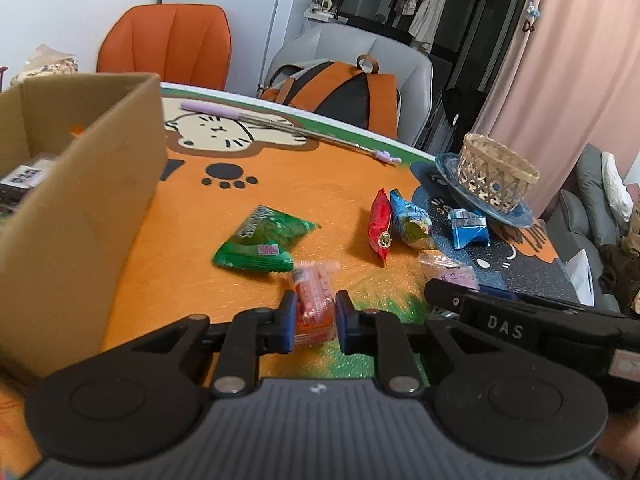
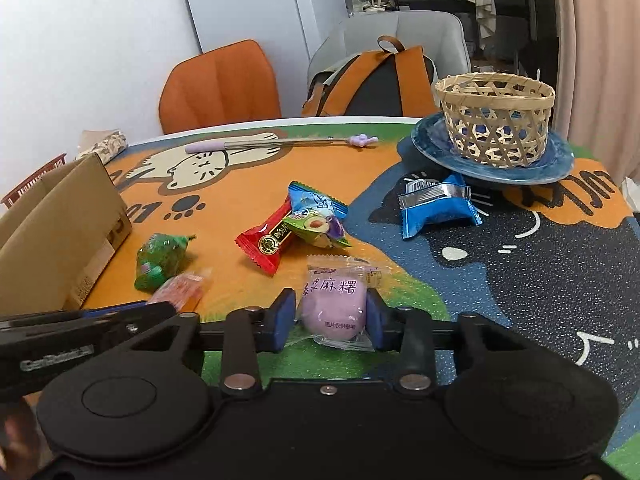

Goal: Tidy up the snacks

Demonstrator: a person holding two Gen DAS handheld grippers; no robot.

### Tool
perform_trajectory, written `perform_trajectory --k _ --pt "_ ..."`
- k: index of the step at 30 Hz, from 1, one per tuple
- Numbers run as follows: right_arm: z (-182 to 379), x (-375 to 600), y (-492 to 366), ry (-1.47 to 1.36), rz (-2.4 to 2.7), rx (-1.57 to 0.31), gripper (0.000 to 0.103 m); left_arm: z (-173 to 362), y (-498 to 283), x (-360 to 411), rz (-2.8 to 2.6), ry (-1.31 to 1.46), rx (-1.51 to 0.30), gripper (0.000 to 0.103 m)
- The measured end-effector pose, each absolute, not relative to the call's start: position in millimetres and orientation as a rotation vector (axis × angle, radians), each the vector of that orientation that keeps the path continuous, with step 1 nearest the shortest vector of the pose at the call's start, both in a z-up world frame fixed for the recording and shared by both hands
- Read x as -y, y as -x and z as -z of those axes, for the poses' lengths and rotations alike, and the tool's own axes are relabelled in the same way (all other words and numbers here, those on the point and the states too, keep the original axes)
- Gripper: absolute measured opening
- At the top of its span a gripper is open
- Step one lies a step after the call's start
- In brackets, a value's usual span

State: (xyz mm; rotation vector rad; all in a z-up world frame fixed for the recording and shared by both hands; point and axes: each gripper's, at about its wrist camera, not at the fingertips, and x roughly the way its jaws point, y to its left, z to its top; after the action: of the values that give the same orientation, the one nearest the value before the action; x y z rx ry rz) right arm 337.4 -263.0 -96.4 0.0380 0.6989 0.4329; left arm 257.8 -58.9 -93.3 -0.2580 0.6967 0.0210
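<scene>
Crowding left gripper (image 1: pixel 314 320): cardboard box (image 1: pixel 84 208) wall at its left | bare mat (image 1: pixel 192 280) ahead of the box | right gripper (image 2: pixel 330 316) clamps purple mochi pack (image 2: pixel 336 308) | left clamps orange candy pack (image 1: pixel 314 304), green packet (image 1: pixel 260 240) just beyond

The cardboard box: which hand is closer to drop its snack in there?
Left, probably. The left gripper, clamped on the orange snack, is right beside the cardboard box; the right gripper, gripping the purple mochi, sits farther away.

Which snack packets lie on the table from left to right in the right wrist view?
Green packet → orange packet → red packet → purple mochi packet, between the right gripper's pads → blue packet.
</scene>
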Motion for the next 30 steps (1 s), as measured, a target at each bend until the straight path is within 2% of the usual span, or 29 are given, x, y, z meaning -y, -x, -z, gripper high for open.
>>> perform_trajectory --k 9,22,26,30 --pt "79 257 -312 -0.07 -0.449 -0.683 0.033 79 -234 43 -0.007 0.287 -0.689 0.016" --pt "81 262 -279 -0.115 -0.435 -0.695 0.033 91 -214 34 0.007 0.302 -0.751 0.018" --pt "82 266 -274 -0.124 -0.432 -0.694 0.033 91 -215 38 0.001 0.265 -0.745 0.023" --pt "82 270 -270 -0.125 -0.425 -0.694 0.033 90 -216 41 -0.01 0.26 -0.728 0.051"
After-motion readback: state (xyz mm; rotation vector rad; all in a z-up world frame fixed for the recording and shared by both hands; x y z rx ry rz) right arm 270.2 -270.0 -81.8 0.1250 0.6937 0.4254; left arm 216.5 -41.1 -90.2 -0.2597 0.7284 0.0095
